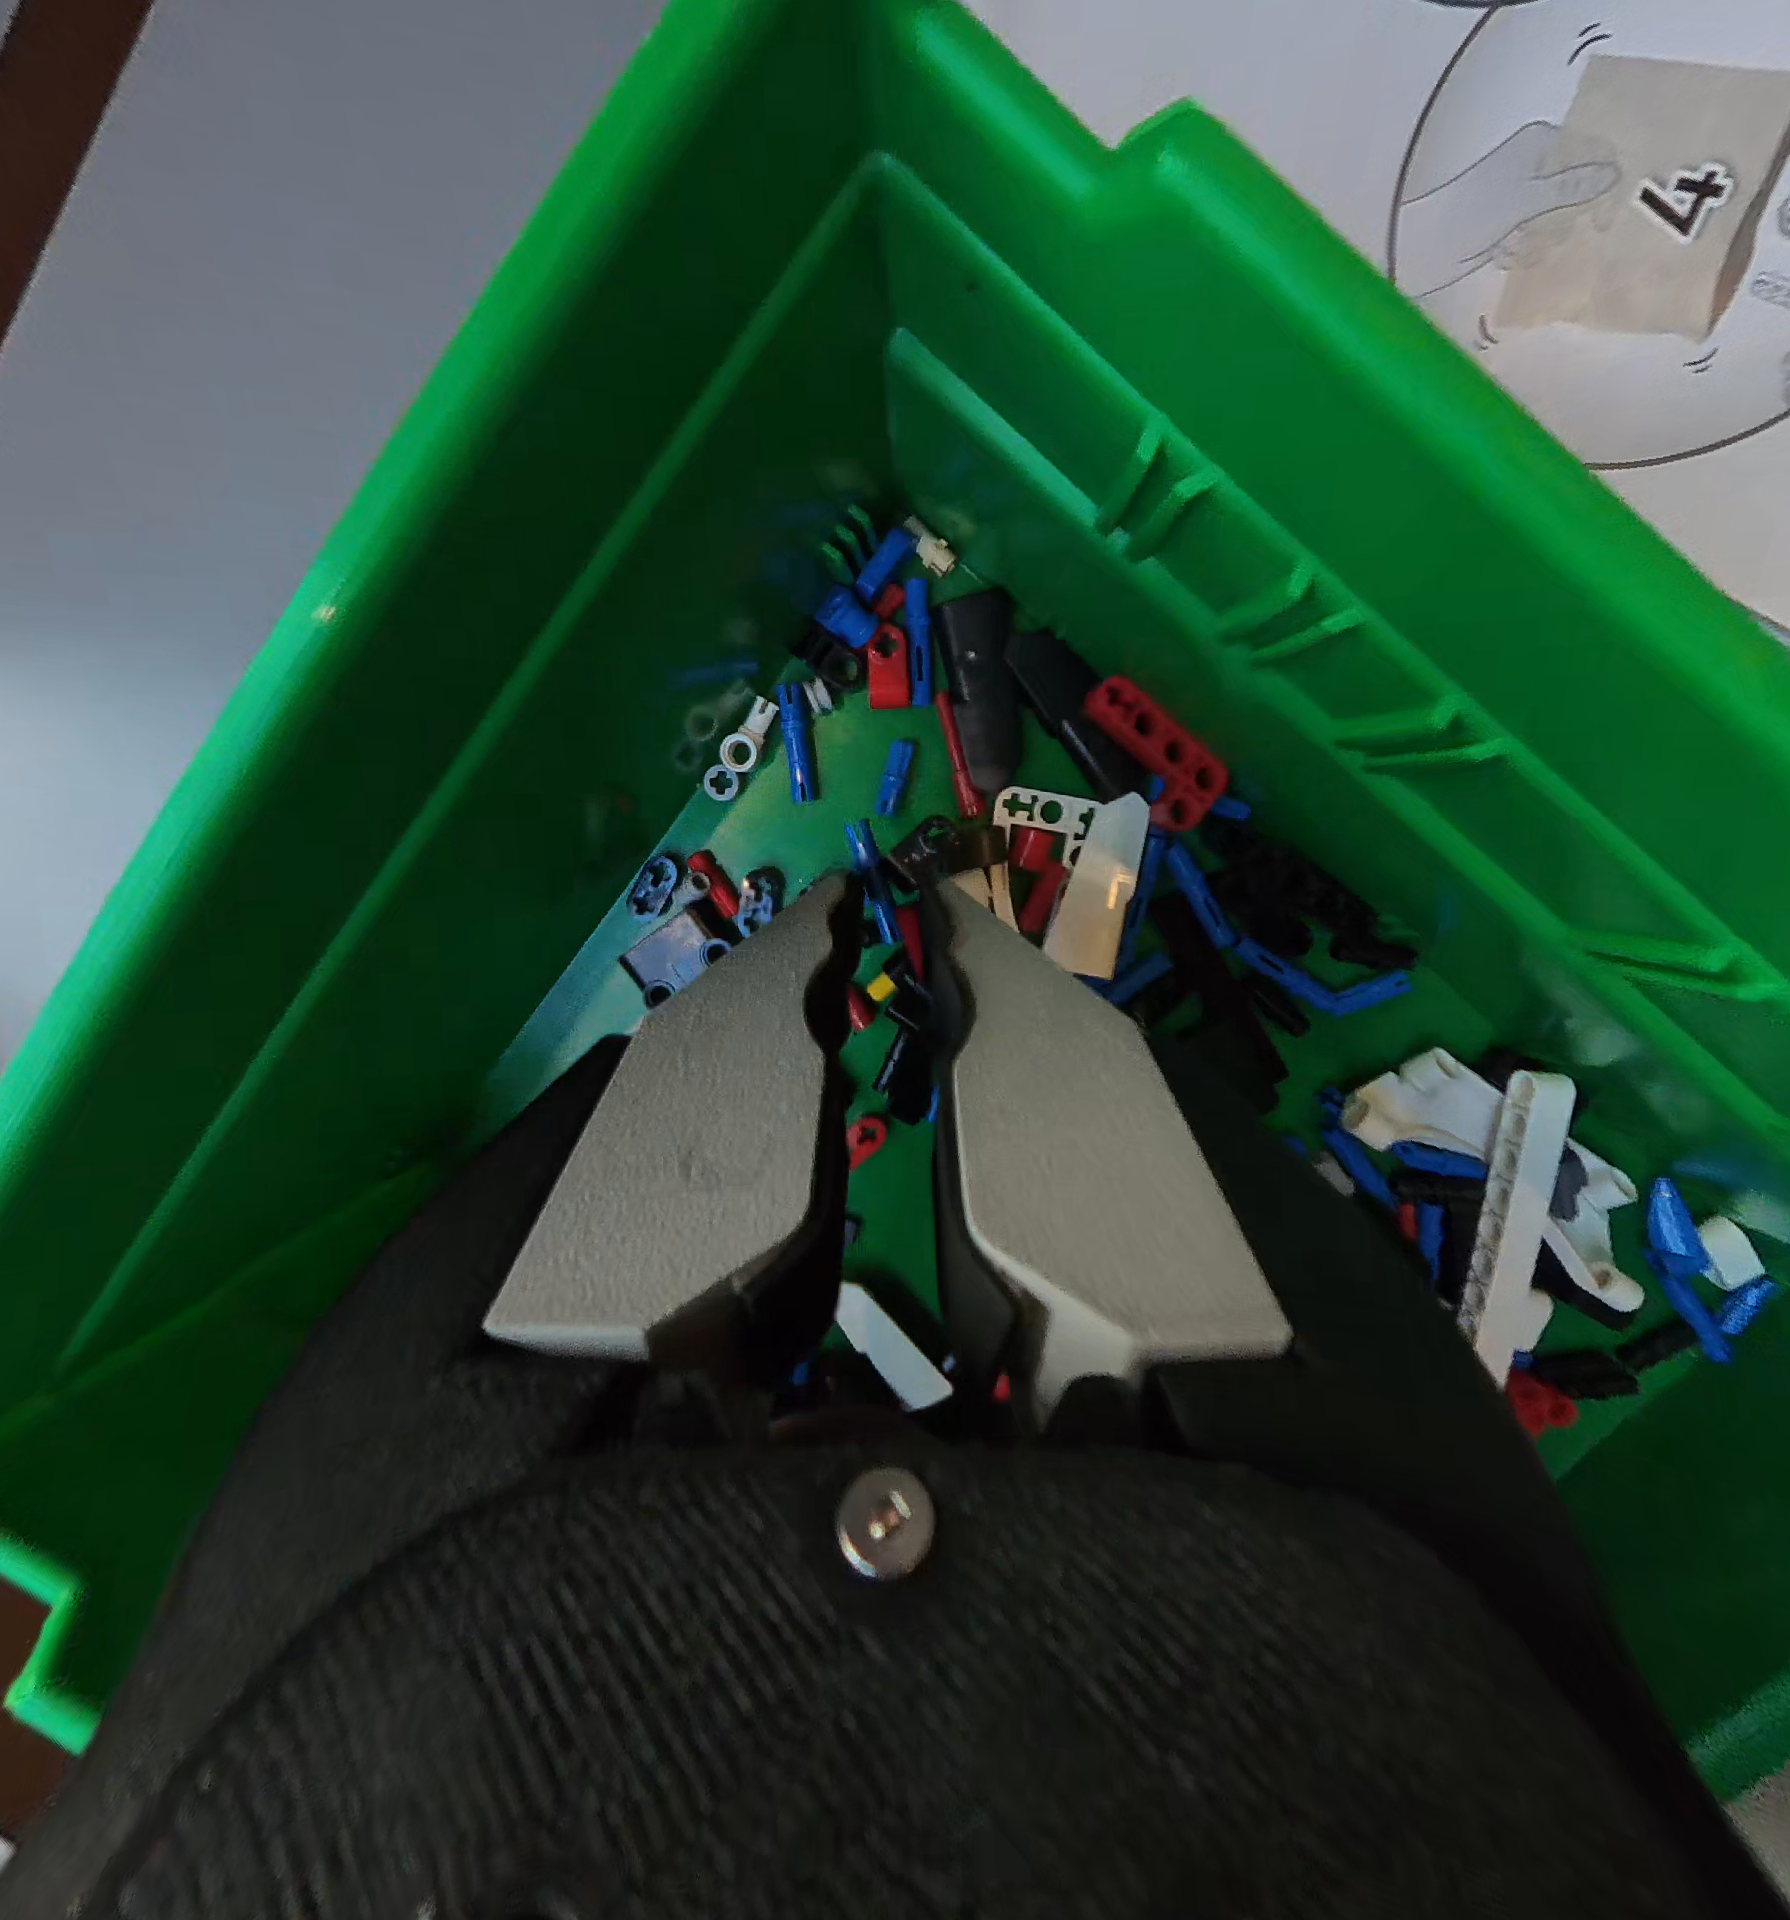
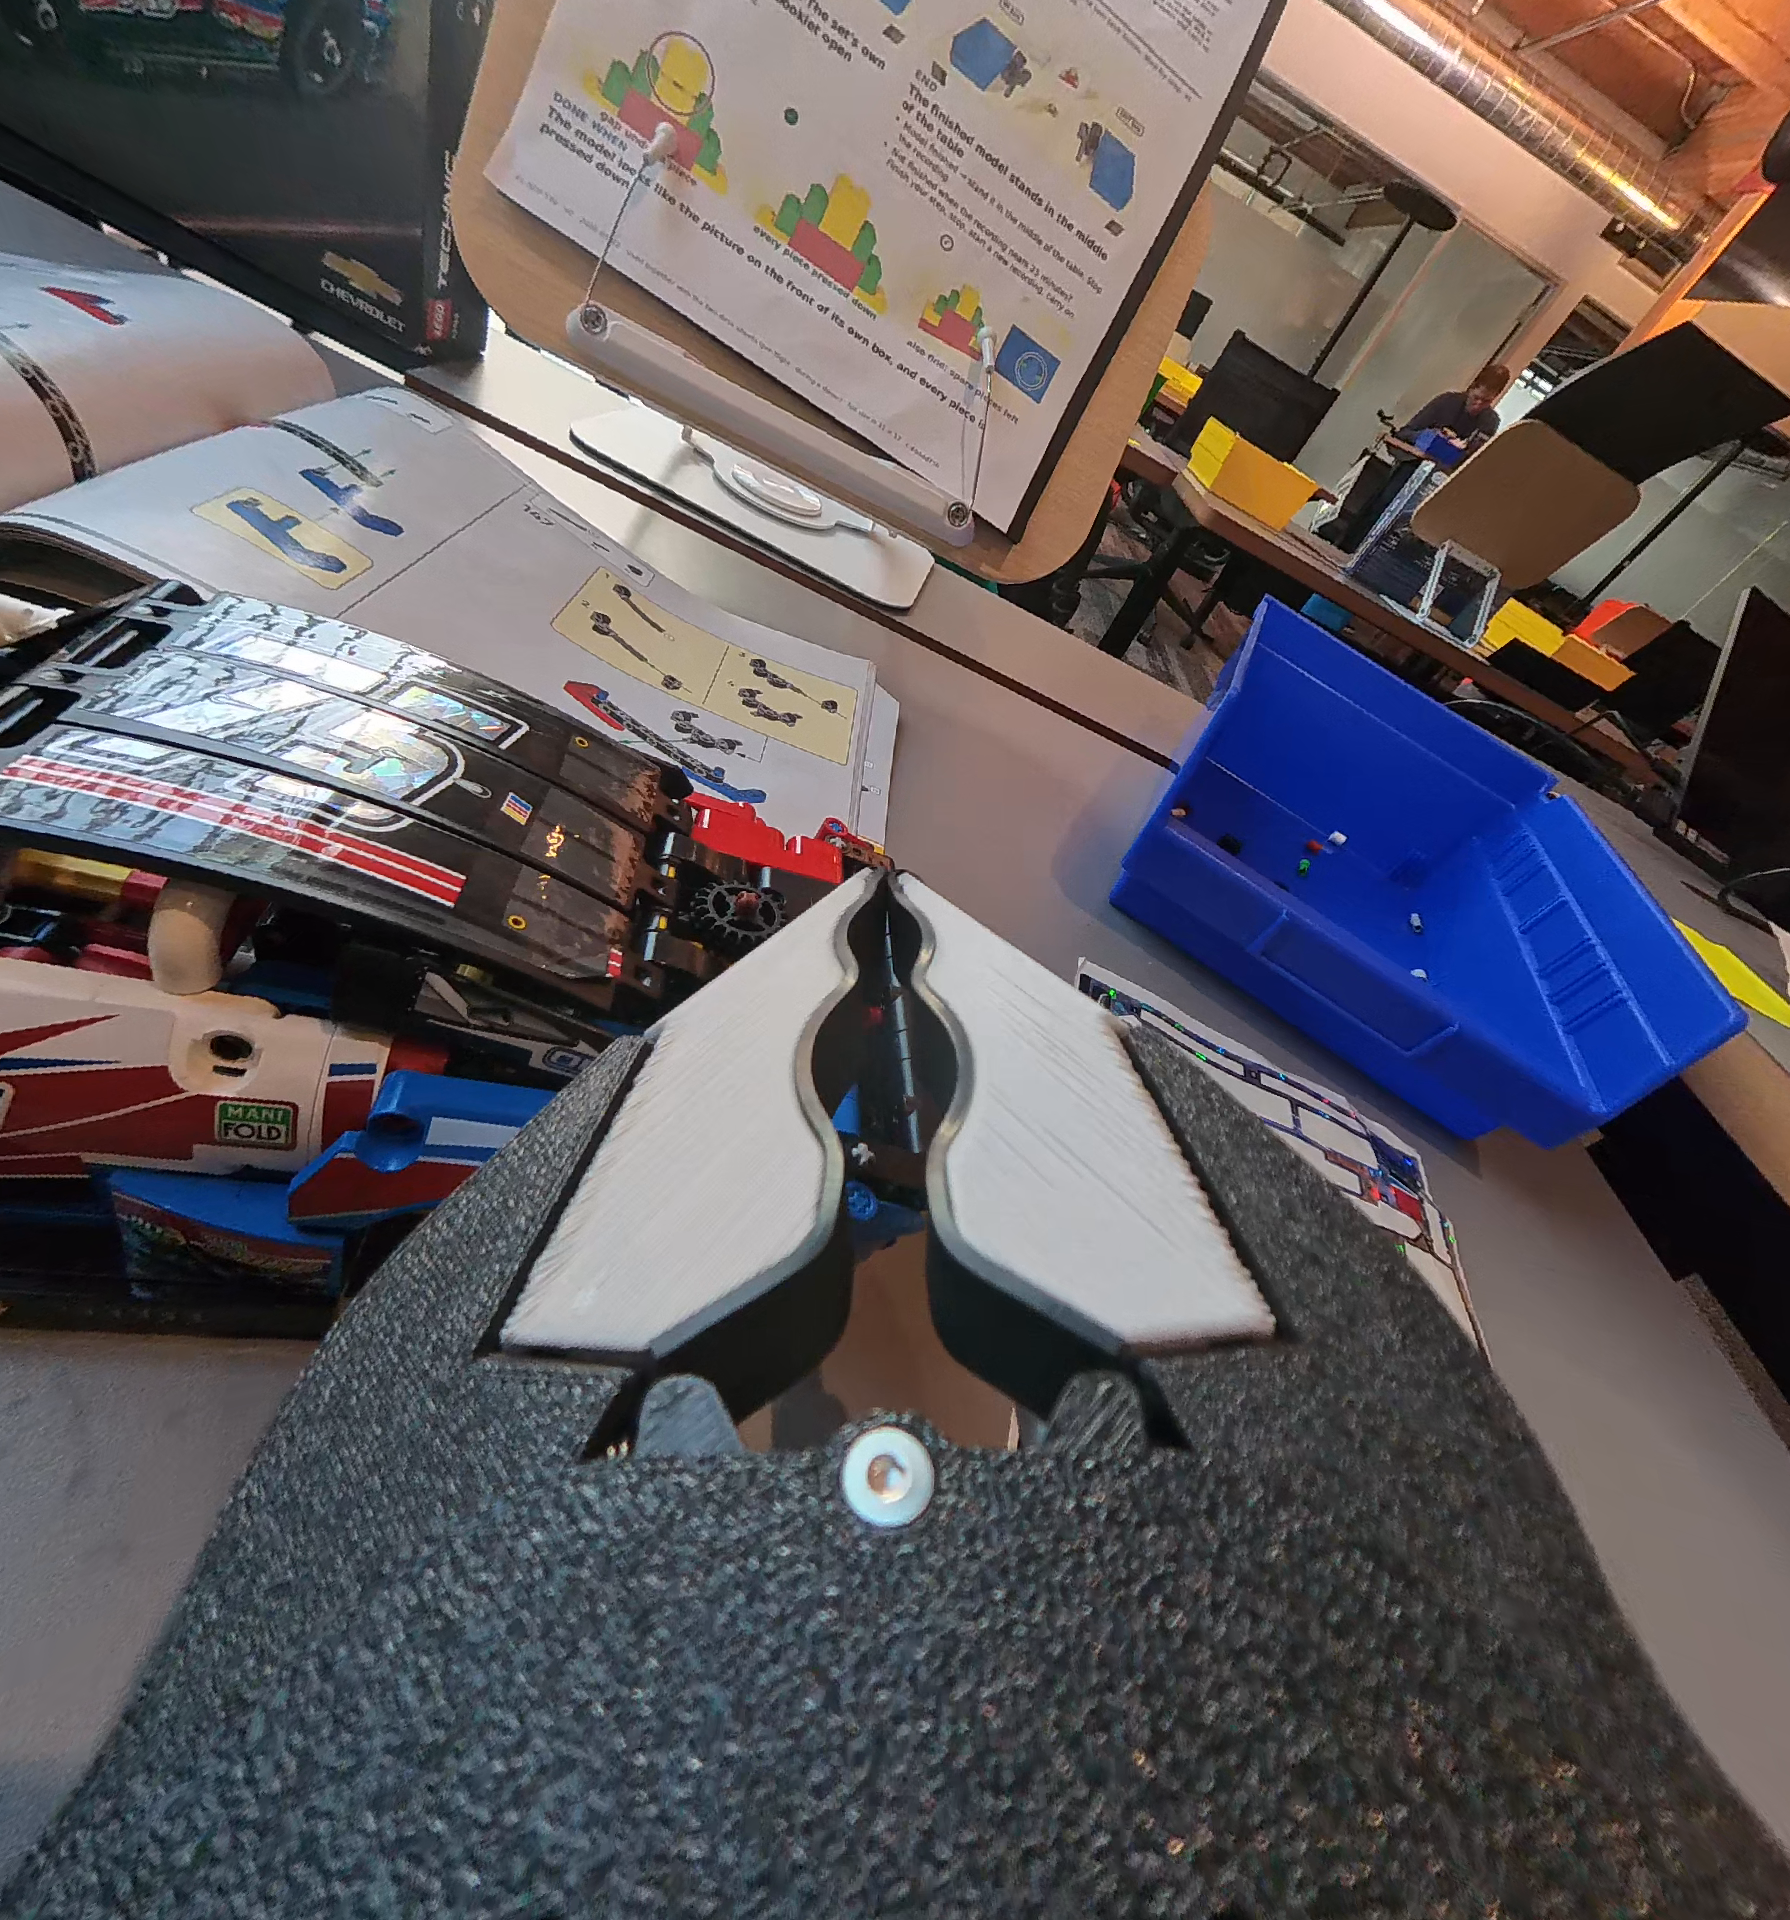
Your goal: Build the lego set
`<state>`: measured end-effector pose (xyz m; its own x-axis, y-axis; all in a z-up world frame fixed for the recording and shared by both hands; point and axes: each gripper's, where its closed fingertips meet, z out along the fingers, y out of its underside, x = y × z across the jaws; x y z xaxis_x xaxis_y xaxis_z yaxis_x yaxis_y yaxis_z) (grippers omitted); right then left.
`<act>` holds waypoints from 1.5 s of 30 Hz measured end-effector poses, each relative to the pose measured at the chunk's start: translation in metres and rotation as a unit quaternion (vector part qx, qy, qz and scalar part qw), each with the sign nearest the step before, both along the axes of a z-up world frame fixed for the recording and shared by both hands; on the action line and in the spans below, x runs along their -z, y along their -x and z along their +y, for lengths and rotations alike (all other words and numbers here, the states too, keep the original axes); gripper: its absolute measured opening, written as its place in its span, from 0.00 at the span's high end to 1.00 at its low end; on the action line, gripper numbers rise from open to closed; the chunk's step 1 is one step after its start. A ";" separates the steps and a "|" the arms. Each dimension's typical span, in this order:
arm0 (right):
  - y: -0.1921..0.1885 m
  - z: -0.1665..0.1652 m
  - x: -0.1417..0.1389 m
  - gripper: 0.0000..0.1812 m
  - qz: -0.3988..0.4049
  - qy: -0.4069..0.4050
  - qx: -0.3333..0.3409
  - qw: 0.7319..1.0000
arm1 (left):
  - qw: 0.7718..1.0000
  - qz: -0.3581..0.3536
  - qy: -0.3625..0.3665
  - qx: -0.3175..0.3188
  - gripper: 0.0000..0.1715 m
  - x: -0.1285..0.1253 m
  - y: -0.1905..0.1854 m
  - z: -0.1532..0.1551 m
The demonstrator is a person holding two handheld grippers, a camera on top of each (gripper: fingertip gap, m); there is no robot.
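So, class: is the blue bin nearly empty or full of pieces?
Nearly empty. The right wrist view shows the blue bin with bare blue floor and only a few tiny loose pieces scattered inside.

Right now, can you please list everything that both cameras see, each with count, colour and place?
green plastic bin: one, under the left gripper.
loose Lego pieces: many; blue, red, black, white; on the green bin's floor.
part-built Lego race car: one; black, white, red, blue; table left.
open instruction booklet: one, white, behind the car.
blue plastic bin: one, table right, a few small pieces inside.
instruction sheet on a stand: one, white, table back.
black Lego box: one, back left.
left gripper: slightly open, tips among the pieces.
right gripper: shut, beside the car.
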<state>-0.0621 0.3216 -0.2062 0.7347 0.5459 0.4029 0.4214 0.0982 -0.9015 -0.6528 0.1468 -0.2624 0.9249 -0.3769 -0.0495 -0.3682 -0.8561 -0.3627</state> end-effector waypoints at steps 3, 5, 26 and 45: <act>0.000 -0.001 0.000 1.00 0.000 0.000 -0.002 1.000 | 1.000 -0.019 -0.018 -0.007 0.98 -0.008 -0.005 -0.005; 0.001 -0.001 0.000 1.00 0.002 -0.001 -0.004 1.000 | 0.999 -0.043 -0.006 -0.031 0.96 -0.004 -0.006 -0.010; 0.002 -0.002 -0.001 1.00 0.008 0.000 -0.009 1.000 | 0.996 -0.031 0.031 -0.081 0.92 0.014 0.001 0.004; 0.000 -0.003 -0.004 1.00 0.019 -0.003 -0.012 1.000 | 0.997 0.008 0.027 -0.069 0.92 0.018 0.003 0.007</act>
